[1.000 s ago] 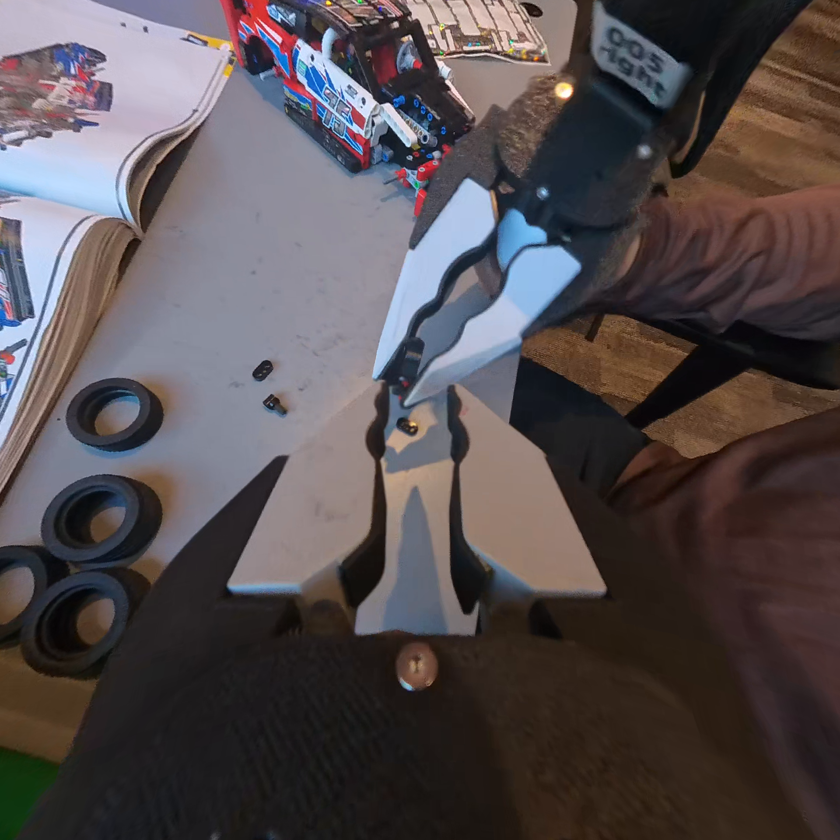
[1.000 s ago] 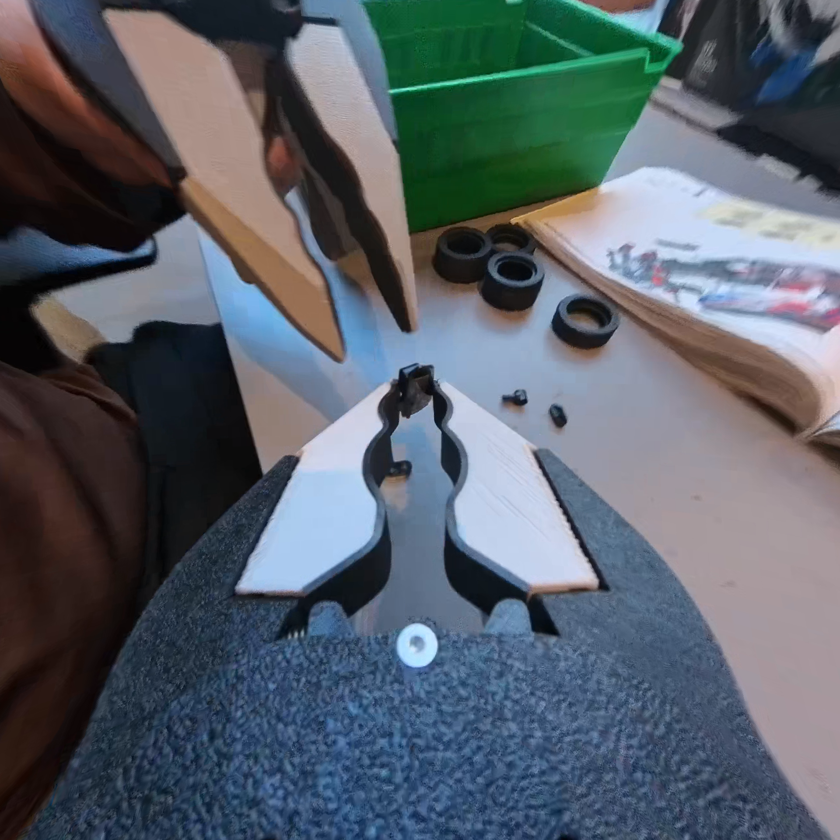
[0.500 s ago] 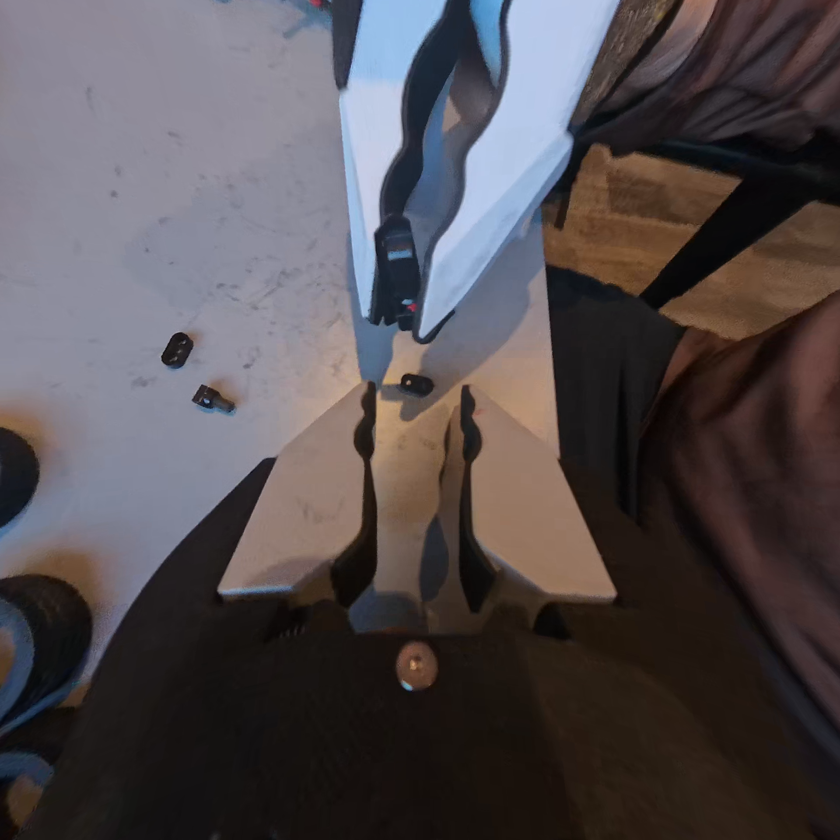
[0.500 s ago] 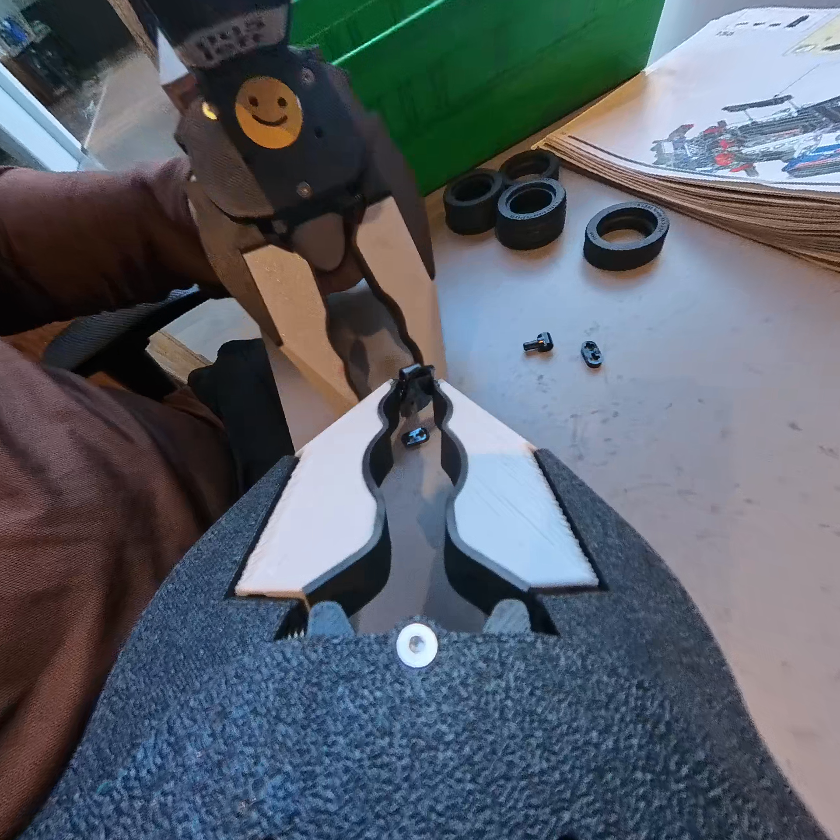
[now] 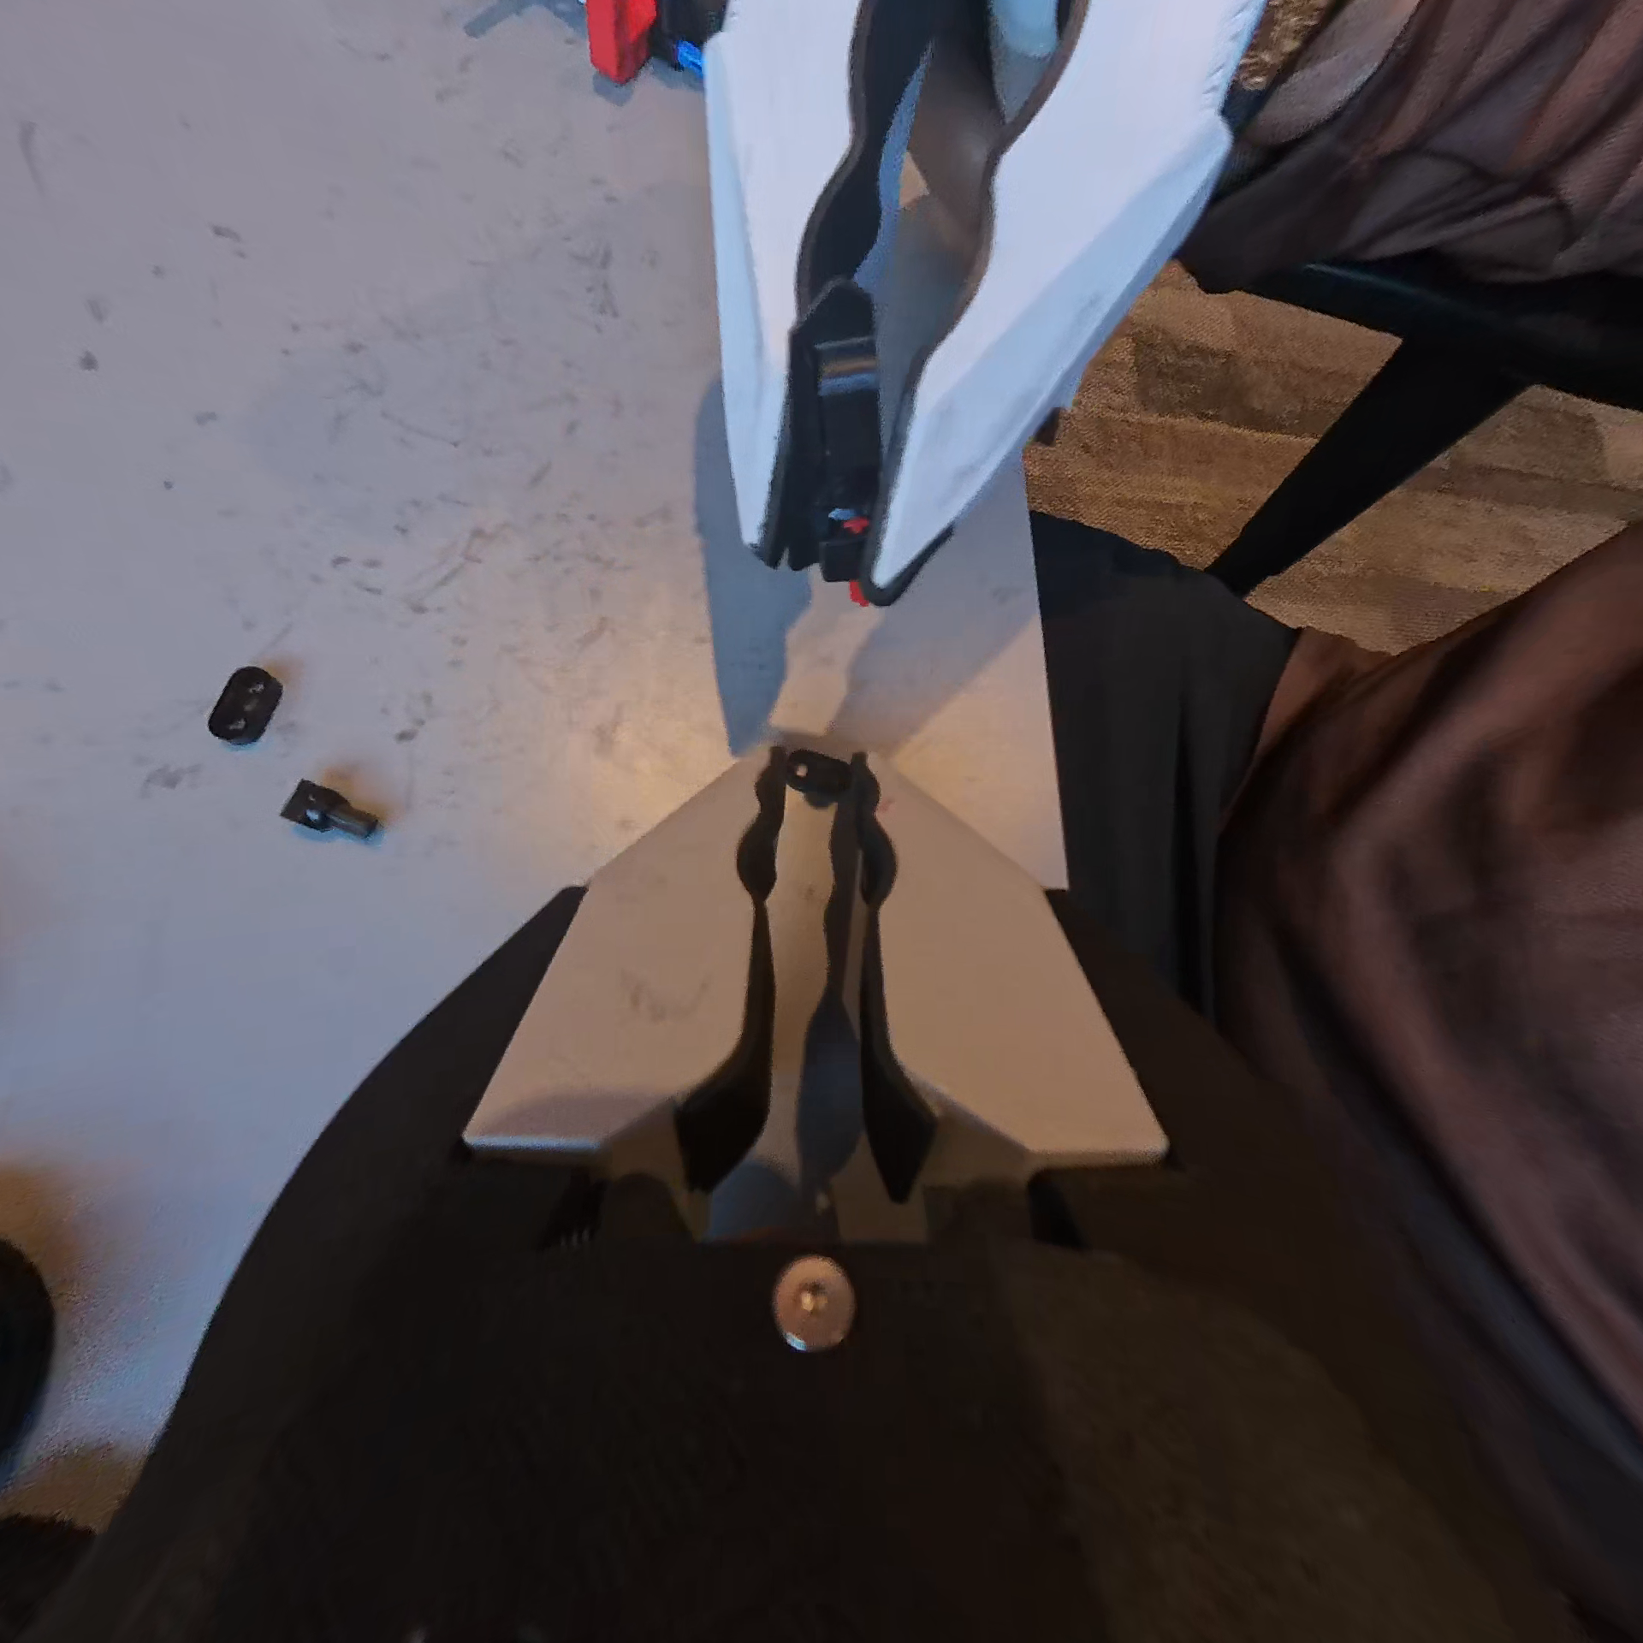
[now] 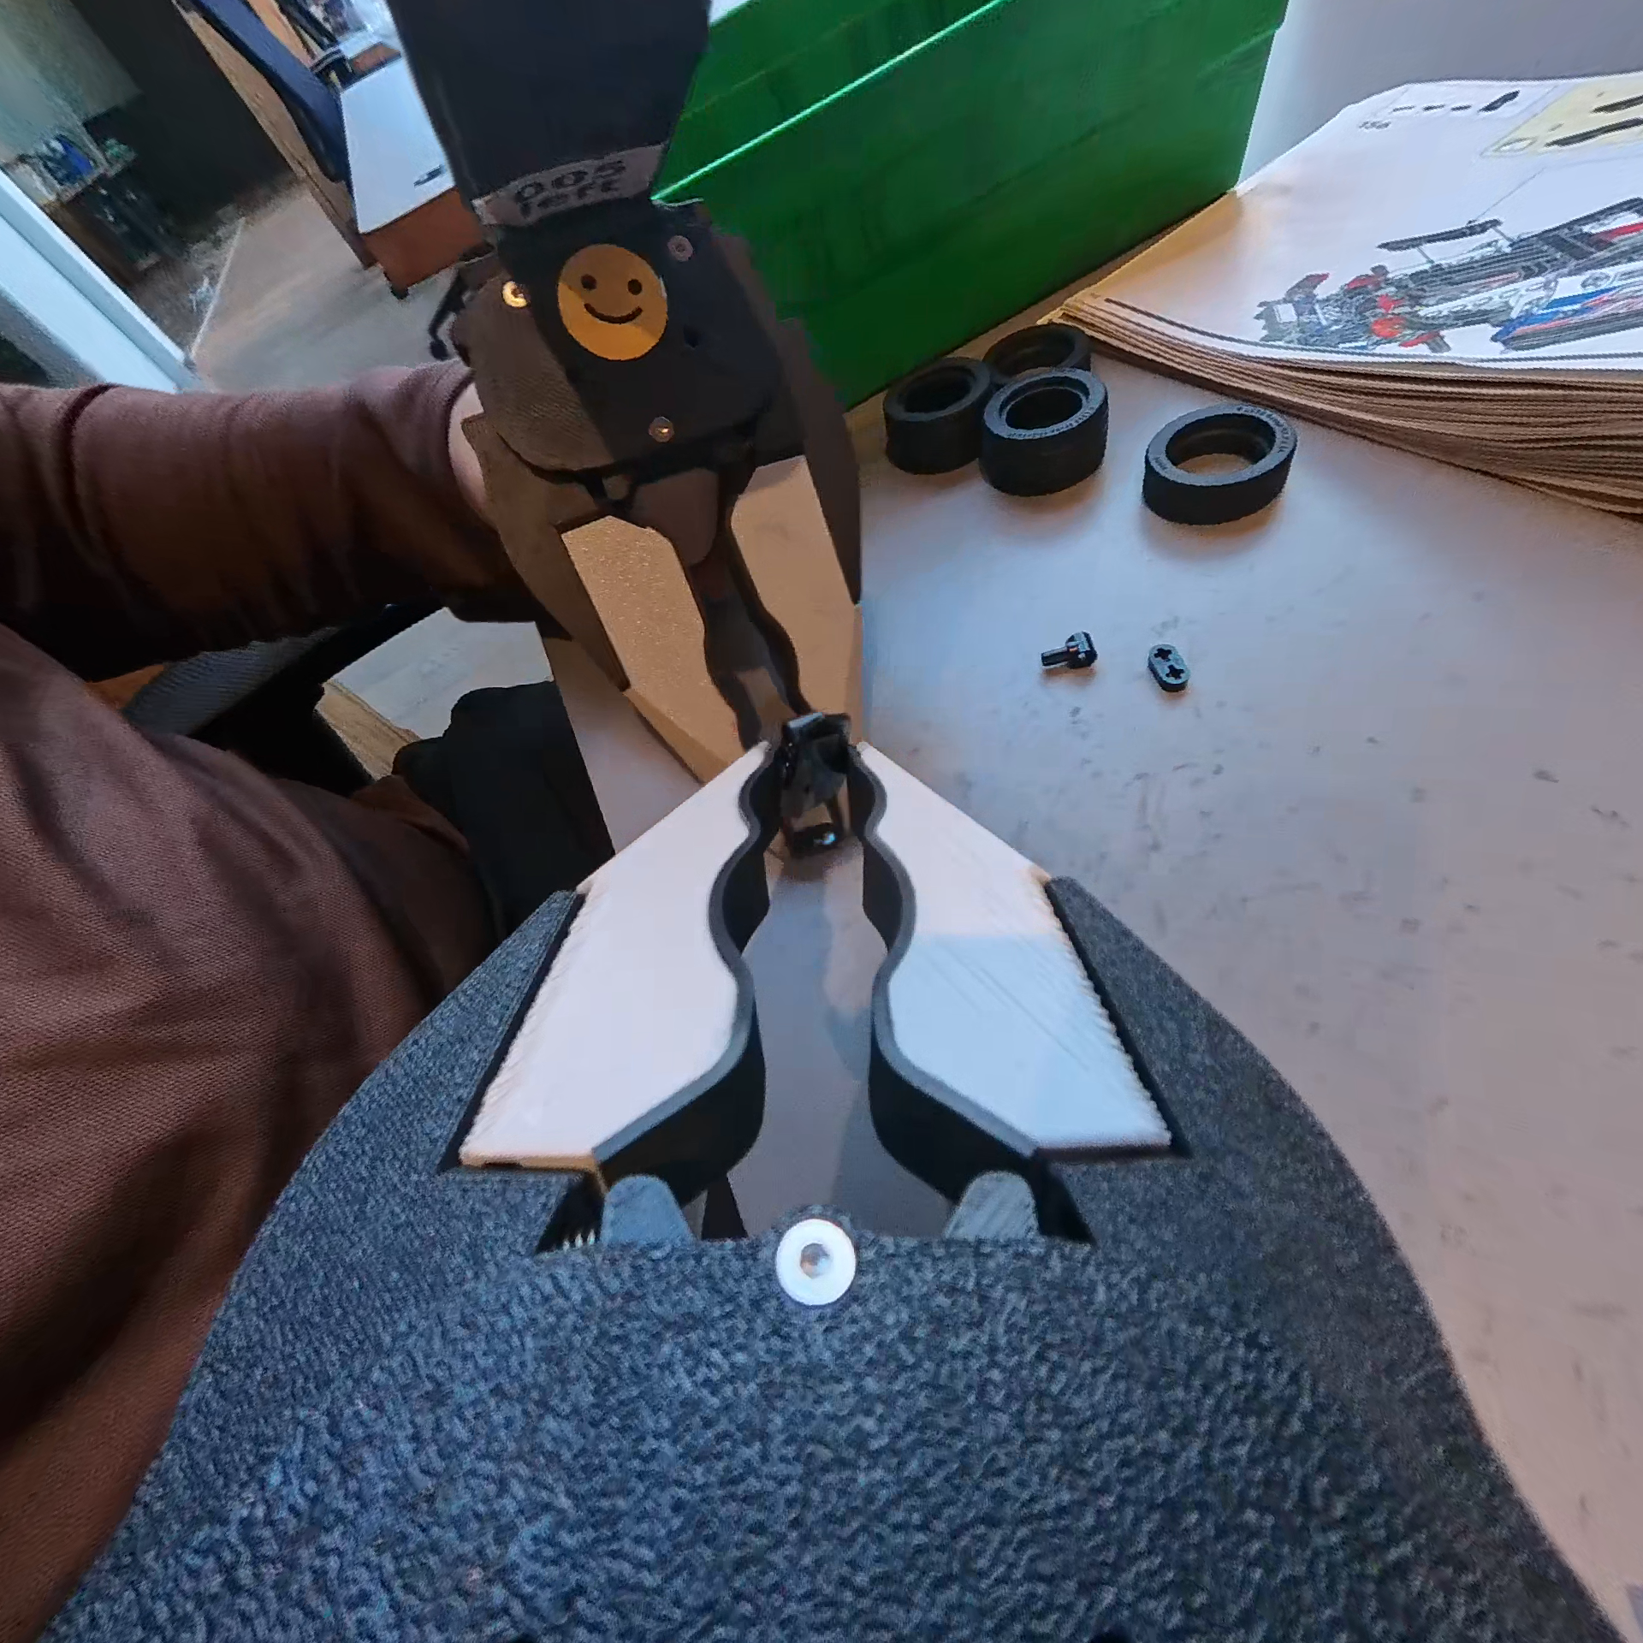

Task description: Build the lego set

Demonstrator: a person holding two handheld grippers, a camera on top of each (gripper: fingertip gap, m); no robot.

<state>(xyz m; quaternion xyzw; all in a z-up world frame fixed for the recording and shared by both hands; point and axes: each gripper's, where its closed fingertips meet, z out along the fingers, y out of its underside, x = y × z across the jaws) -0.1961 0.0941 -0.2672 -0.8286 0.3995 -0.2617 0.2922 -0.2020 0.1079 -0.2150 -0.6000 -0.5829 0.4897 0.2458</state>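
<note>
Since 0.5 s ago, your left hand-held gripper (image 5: 813, 775) has narrowed onto the small black link (image 5: 818, 772) on the desk (image 5: 444, 444); your right hand-held gripper (image 6: 811, 756) grips its black subassembly (image 6: 811, 782), ready for mating.

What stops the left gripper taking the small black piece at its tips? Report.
Likely nothing, so yes: the small black piece lies between the left gripper's tips; the right gripper hangs clear beyond it.

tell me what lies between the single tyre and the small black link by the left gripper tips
Two small black pieces: a pin and a flat two-hole link, on otherwise bare table, seen in the right wrist view.
</note>
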